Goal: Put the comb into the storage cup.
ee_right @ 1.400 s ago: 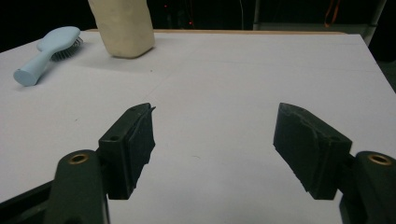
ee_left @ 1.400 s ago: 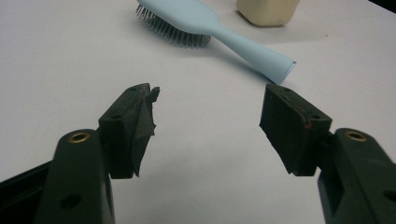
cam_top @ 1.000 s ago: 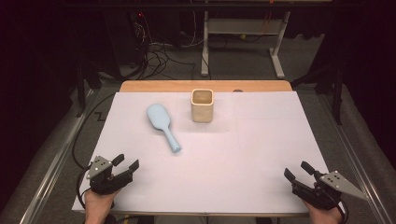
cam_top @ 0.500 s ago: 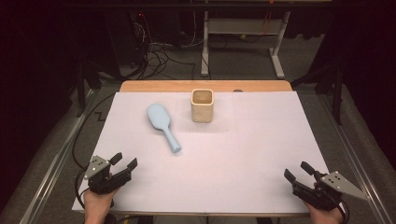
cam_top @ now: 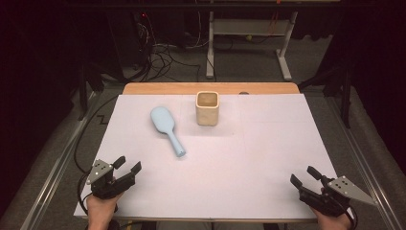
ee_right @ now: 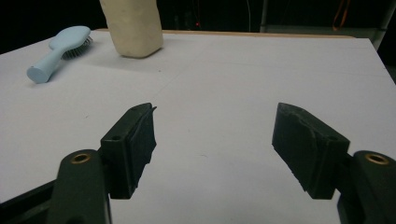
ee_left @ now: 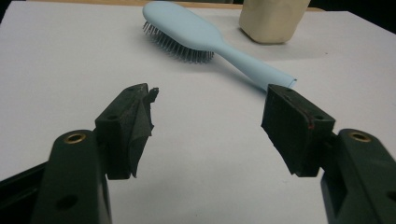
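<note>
A: At the table's centre-left?

B: A light blue hairbrush [cam_top: 166,128], lying flat on the white table cover [cam_top: 268,158], bristles down, head toward 11 o'clock, handle trailing to 5 o'clock. In the left gripper view, bristles [ee_left: 180,46] visible under the head, handle end nearest the camera.

A: Next to it?

B: A cream square cup [cam_top: 207,108], upright, open at the top, at 2 o'clock from the brush head, near but apart. Nothing between the two. Inside of the cup too dim to read.

A: Further out?

B: Bare white cover all around both. A strip of wooden tabletop [cam_top: 158,88] along the 12 o'clock edge. Beyond it, a dark floor with tangled cables [cam_top: 158,57] and a grey metal stand [cam_top: 249,36].

A: And near the front edge?

B: Left gripper [cam_top: 127,165] at 7 o'clock, held in a hand [cam_top: 100,207], jaws spread wide, holding nothing, aimed toward the brush handle; well apart from it, only open cover in between. Right gripper [cam_top: 304,177] at 5 o'clock, jaws likewise spread wide and empty, low over the cover. From the right gripper view, brush [ee_right: 58,52] and cup [ee_right: 133,27] far off at 10 and 11 o'clock, with a clear run of cover before them.
</note>
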